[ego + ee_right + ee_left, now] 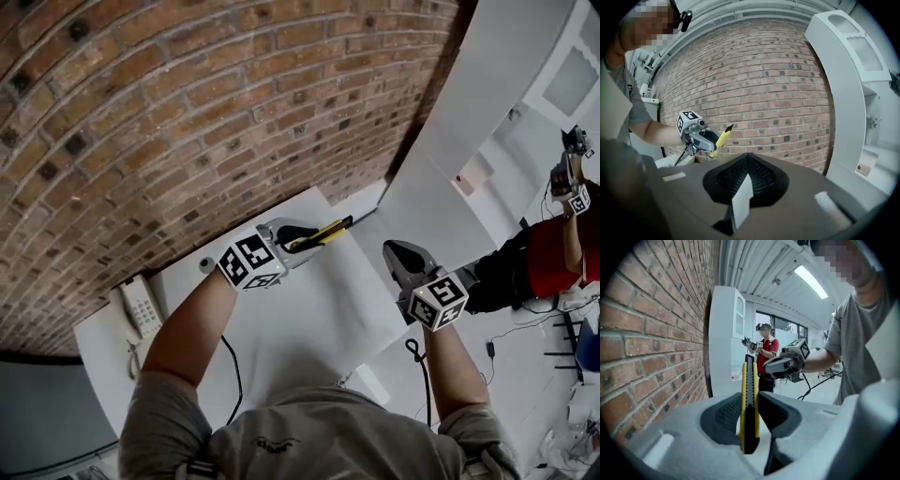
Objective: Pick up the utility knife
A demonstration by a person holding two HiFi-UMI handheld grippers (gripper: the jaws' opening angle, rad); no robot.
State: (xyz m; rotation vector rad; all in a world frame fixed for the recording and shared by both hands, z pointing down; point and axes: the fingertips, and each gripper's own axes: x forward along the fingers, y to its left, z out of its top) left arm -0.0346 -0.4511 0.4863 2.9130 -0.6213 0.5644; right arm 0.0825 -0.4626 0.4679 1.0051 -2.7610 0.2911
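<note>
Yellow-and-black plastic marks the utility knife (749,404), which sits clamped edge-on between the two dark ribbed pads of the left gripper (750,397). Its butt end lies back in the throat of the jaws, and its long body runs forward well past their tips. In the head view the knife (321,235) juts from the left gripper (302,236) towards the red brick wall (187,112), held in the air above the white table (309,323), touching nothing but the pads. The right gripper (398,253) hangs beside it, well apart from the knife. In the right gripper view its jaws (747,161) are pressed together with nothing between them, and the knife (720,139) shows off to the left in the other tool. Each gripper carries a cube with black-and-white square markers (251,262) (439,302). Any print on the knife is too small to read. A white desk telephone (141,309) lies at the table's left end, and a tall white cabinet (848,84) stands against the brick, with what may be a small card (863,168) low on it, its writing illegible. A person in a red shirt (766,350) stands further off.
</note>
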